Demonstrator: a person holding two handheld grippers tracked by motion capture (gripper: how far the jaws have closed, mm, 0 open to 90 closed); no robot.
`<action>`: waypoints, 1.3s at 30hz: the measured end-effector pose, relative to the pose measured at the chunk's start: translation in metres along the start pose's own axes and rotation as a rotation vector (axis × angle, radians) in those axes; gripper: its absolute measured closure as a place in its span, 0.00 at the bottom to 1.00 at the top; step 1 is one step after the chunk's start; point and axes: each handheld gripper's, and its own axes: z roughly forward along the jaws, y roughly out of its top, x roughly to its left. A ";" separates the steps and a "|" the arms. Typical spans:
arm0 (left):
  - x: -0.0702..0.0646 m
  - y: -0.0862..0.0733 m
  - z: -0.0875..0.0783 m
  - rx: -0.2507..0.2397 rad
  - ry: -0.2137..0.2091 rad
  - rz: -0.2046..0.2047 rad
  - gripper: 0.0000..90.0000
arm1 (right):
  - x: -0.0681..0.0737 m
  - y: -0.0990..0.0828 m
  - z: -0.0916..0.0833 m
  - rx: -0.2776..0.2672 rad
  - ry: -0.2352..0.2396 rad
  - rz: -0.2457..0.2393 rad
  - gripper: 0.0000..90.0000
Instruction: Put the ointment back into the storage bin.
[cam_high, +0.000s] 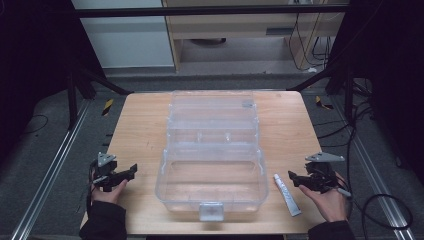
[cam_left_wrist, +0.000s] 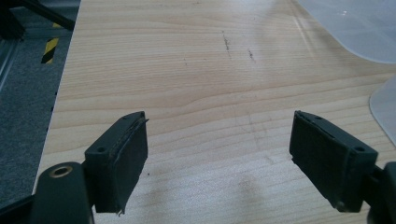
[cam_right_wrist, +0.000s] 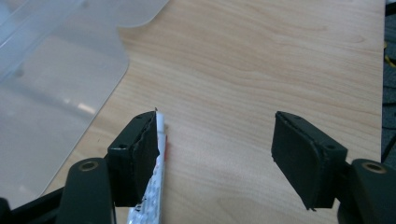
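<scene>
A clear plastic box (cam_high: 212, 165) stands open in the middle of the wooden table (cam_high: 142, 130), its lid laid back toward the far side. To its right lies a small white tube (cam_high: 286, 195). My left gripper (cam_high: 131, 171) hovers left of the box, open, with bare wood between its jaws (cam_left_wrist: 219, 154). My right gripper (cam_high: 295, 179) is open just right of the tube. In the right gripper view the tube (cam_right_wrist: 154, 186) lies beside the left jaw, partly hidden by it, and nothing sits between the jaws (cam_right_wrist: 215, 154).
The box edge (cam_left_wrist: 355, 23) shows at the top right of the left gripper view and its wall (cam_right_wrist: 56, 70) at the left of the right gripper view. Black frame legs and cables ring the table. Grey floor lies beyond the table edges.
</scene>
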 end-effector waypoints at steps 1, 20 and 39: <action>0.000 0.000 0.000 0.000 0.000 0.000 0.21 | 0.001 0.002 -0.002 0.014 0.004 -0.012 0.36; -0.001 0.000 0.002 0.017 -0.001 0.023 0.24 | 0.018 0.038 -0.004 0.262 0.077 -0.031 0.43; -0.002 0.000 0.001 0.016 0.003 0.030 0.26 | 0.032 0.032 0.021 0.440 0.103 -0.117 0.54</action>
